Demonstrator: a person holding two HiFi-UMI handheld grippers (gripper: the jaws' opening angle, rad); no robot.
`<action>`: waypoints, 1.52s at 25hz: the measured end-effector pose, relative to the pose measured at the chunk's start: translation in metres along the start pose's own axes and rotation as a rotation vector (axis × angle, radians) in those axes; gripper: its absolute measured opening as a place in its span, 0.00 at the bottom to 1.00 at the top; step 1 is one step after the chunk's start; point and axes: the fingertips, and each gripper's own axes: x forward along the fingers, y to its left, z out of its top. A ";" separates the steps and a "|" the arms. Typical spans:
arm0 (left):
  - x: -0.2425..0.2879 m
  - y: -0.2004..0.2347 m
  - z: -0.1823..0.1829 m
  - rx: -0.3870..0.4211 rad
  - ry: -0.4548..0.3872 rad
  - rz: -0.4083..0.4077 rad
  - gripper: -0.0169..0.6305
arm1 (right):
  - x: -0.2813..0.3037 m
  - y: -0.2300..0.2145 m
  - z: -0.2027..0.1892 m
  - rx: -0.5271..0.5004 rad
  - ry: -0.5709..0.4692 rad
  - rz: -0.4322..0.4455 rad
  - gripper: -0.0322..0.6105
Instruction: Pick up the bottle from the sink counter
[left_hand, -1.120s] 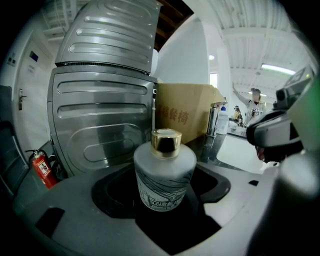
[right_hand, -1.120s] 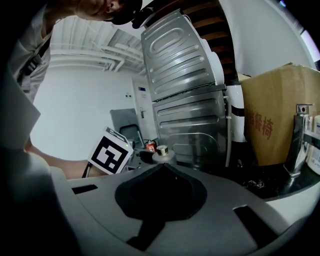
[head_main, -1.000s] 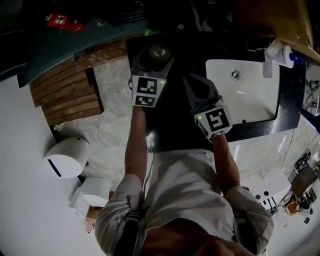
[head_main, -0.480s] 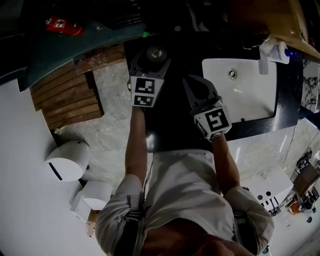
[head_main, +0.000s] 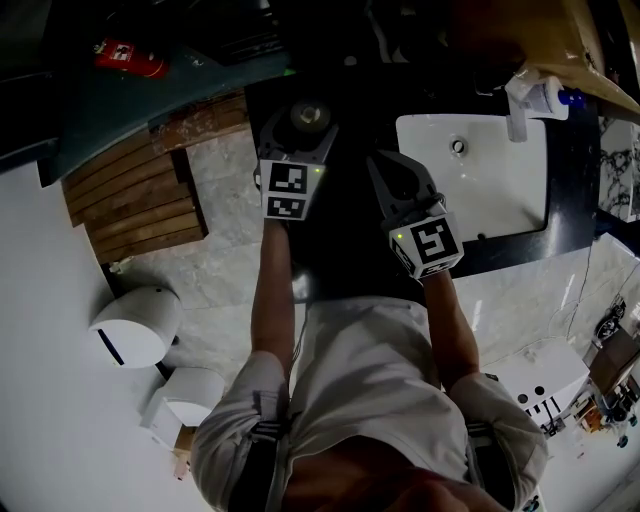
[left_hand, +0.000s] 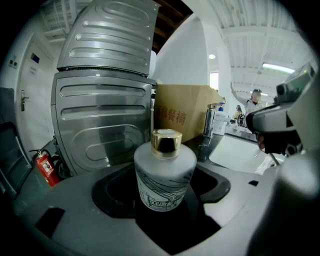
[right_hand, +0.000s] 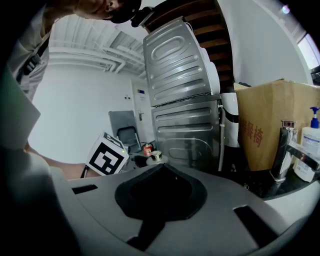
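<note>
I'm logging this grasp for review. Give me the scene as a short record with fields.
bottle: frosted, gold cap, upright
left gripper: jaws closed on the bottle's sides
right gripper: jaws together, holding nothing
counter: black, under both grippers
sink: white, set in the counter on the person's right
task state: bottle gripped; whether it is off the counter cannot be told

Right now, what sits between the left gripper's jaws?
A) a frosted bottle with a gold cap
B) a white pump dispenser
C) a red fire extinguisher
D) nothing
A: the bottle stands upright between the jaws of the left gripper, as the left gripper view shows.
</note>
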 end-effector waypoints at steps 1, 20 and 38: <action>-0.003 -0.001 0.002 0.000 -0.004 0.001 0.52 | -0.002 0.000 0.002 -0.002 -0.004 0.000 0.05; -0.092 -0.036 0.055 0.028 -0.092 0.059 0.52 | -0.050 0.013 0.046 -0.082 -0.091 -0.005 0.04; -0.191 -0.085 0.116 0.070 -0.201 0.056 0.52 | -0.114 0.034 0.105 -0.120 -0.211 0.033 0.04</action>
